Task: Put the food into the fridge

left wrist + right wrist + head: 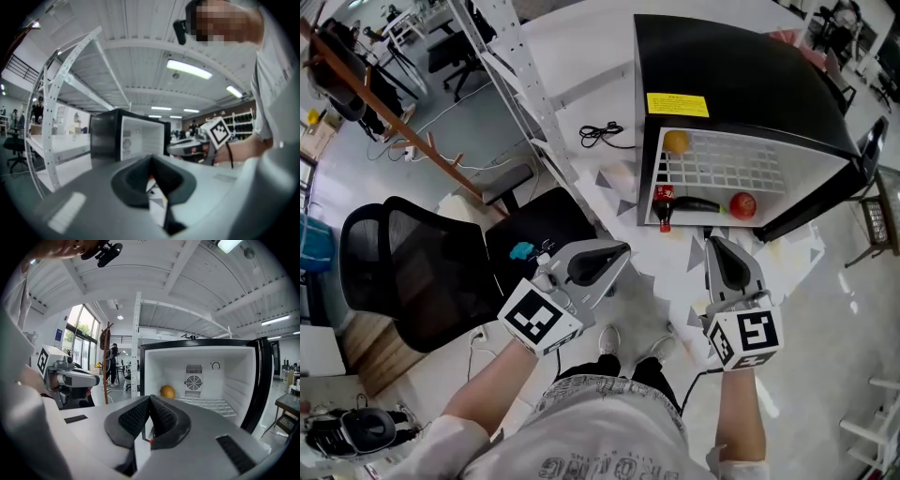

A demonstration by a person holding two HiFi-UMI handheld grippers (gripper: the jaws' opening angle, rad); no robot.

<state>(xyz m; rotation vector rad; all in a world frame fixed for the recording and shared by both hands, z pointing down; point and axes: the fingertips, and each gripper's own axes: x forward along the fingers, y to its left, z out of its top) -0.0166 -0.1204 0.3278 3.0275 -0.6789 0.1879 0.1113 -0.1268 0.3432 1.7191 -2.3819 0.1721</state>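
While right gripper hangs closed, tomato lies ahead, apart.

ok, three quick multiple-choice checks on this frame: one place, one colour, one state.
1. Where at the fridge is the yellow-orange fruit?
A) on its roof
B) on the wire shelf inside
C) in its door

2. What colour is the fridge's outer casing?
A) white
B) red
C) black

3. What state are the right tongs in?
A) shut, nothing between them
B) wide open
C) clamped on a spoon

Answers:
1 B: the fruit sits on the shelf's grid near a back corner, seen in both the head view and the right gripper view.
2 C: the casing is black around a white inside.
3 A: the right gripper view shows the jaws together with nothing between them.
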